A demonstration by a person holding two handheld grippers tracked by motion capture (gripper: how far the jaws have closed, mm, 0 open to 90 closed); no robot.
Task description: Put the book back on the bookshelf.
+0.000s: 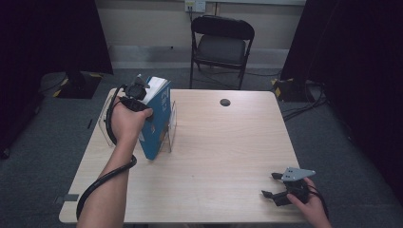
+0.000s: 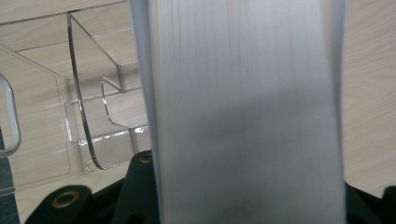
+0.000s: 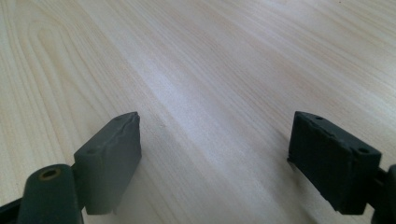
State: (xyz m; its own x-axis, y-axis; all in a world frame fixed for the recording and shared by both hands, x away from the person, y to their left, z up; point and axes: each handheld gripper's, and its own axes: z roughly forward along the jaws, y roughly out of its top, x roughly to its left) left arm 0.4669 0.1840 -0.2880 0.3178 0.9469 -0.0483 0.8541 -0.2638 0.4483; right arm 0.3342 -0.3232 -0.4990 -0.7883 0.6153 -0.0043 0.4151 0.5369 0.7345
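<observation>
The left gripper (image 1: 140, 97) is up at the far left of the desk (image 1: 223, 142), clamped on the top of a blue book (image 1: 158, 121), and the person's left hand (image 1: 126, 121) is wrapped round the gripper's body with the forearm reaching in from the bottom edge, cable looping under the wrist. In the left gripper view the black jaws rise on either side of the book's white page edge (image 2: 247, 112), which runs straight up the middle between them. The book stands on end, tilted a little, blue cover facing the near right, white pages showing along its top. Its lower part sits at the clear acrylic stand (image 1: 168, 126), whose transparent walls show on both sides of it; whether the book's foot is fully seated in a slot cannot be told. In the left gripper view the stand's (image 2: 88, 116) curved clear dividers lie just left of the pages.

Over at the near right corner, the right gripper (image 1: 275, 186) lies low over the desk in the person's right hand (image 1: 311, 204), pointing left across the wood. Its jaws stand wide apart with bare desk (image 3: 210, 84) between them, gripping nothing.
</observation>
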